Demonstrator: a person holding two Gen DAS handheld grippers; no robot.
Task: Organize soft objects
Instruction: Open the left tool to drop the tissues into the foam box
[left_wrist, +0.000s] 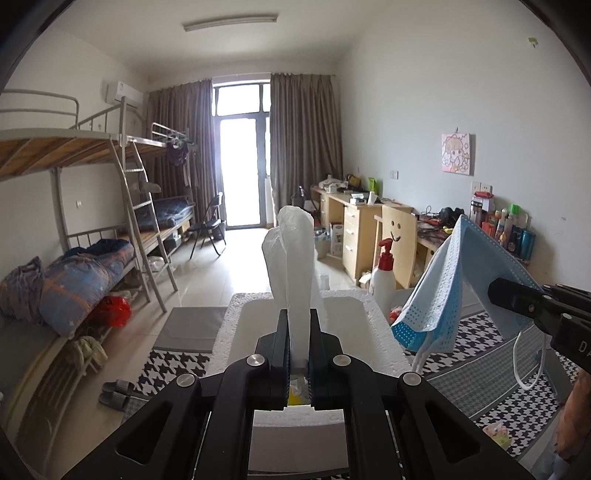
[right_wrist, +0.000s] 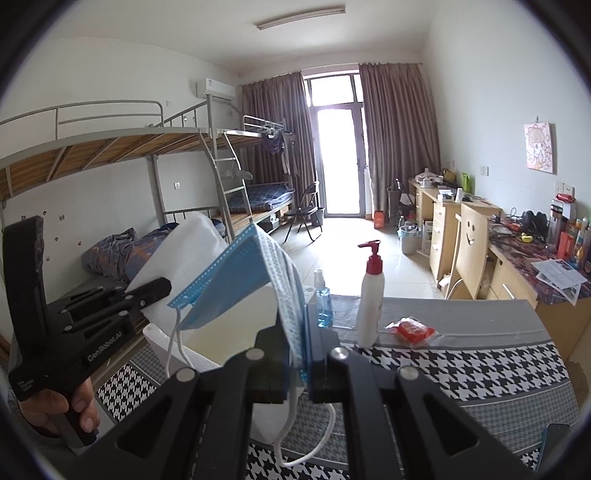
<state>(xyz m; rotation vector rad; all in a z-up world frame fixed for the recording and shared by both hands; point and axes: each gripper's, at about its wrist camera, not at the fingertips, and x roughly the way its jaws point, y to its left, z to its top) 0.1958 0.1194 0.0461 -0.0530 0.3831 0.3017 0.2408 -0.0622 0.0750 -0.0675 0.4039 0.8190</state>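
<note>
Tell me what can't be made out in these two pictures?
- Box contents: left view, jaws and tissue cover them; right view, mask does.
- Yellow thing below the tissue: left view, mostly behind the jaws.
- Red packet: right view, too small to read.
- Desk bottles: left view, too small to tell apart.

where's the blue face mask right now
The blue pleated face mask hangs pinched in the right claw, held over the white foam box, just right of the white tissue in the left claw.
</note>
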